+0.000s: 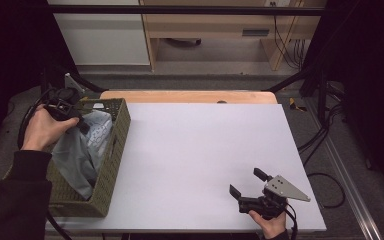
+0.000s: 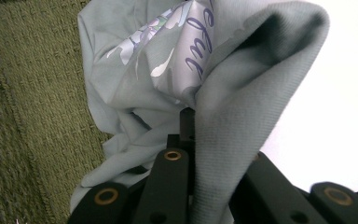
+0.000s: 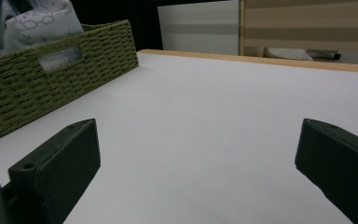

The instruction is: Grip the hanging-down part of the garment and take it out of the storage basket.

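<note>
A pale grey-blue garment point(image 1: 82, 145) with a light printed patch lies bunched in a green woven basket point(image 1: 114, 165) at the table's left. My left gripper point(image 1: 80, 122) is over the basket's far end, shut on a fold of the garment point(image 2: 223, 116); the cloth drapes over its jaws and hides the tips. My right gripper point(image 1: 249, 183) rests low at the table's near right, open with nothing between its fingers point(image 3: 58, 163). In the right gripper view the basket point(image 3: 37, 88) stands far left with the garment point(image 3: 32, 21) rising above its rim.
The white table top point(image 1: 200, 150) stretches between basket and right gripper. A wooden strip point(image 1: 190, 96) edges its far side. Cables point(image 1: 325, 145) trail on the floor at the right, and cabinets stand beyond the table.
</note>
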The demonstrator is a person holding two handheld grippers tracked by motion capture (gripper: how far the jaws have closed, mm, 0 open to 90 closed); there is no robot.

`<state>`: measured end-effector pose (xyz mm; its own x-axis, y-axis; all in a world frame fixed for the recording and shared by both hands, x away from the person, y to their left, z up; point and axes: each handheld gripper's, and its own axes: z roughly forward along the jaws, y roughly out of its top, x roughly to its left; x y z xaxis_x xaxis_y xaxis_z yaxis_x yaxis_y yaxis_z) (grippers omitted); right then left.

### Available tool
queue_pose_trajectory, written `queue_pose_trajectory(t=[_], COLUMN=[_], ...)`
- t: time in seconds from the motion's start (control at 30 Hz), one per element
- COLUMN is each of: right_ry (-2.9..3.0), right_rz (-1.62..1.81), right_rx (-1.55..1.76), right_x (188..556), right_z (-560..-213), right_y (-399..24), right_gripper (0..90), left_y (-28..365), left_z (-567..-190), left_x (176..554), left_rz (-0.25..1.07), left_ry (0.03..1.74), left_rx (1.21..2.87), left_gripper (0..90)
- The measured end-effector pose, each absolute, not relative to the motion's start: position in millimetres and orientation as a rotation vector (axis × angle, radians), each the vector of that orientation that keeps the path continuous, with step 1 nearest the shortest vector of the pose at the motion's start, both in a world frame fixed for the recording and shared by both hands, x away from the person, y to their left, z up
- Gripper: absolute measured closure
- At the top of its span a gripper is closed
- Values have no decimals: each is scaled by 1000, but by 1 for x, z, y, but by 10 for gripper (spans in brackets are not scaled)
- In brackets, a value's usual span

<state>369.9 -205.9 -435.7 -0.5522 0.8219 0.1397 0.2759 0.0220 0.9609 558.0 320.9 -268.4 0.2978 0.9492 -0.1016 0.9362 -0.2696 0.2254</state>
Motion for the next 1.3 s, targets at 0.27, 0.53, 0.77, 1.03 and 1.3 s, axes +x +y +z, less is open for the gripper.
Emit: queue_pose_trajectory(t=[0.27, 0.53, 0.77, 1.03, 1.3], right_ry=[1844, 1854, 1849, 1845, 1849], right_rz=[1558, 1550, 1555, 1560, 1570], right_rx=[1117, 1109, 1108, 1104, 1095], right_x=[370, 370, 370, 370, 369], right_z=[-436, -436, -434, -433, -431], right_y=[-206, -205, -204, -205, -205], right_gripper=[4, 4, 4, 4, 4], left_y=[324, 329, 334, 333, 329], left_z=[-258, -237, -209, -182, -153], left_x=[554, 547, 540, 533, 524], left_rz=[103, 147, 191, 243, 295], left_ry=[1728, 1718, 1711, 1693, 1665], left_rx=[2321, 2303, 2266, 2250, 2234], left_gripper=[862, 862, 862, 862, 862])
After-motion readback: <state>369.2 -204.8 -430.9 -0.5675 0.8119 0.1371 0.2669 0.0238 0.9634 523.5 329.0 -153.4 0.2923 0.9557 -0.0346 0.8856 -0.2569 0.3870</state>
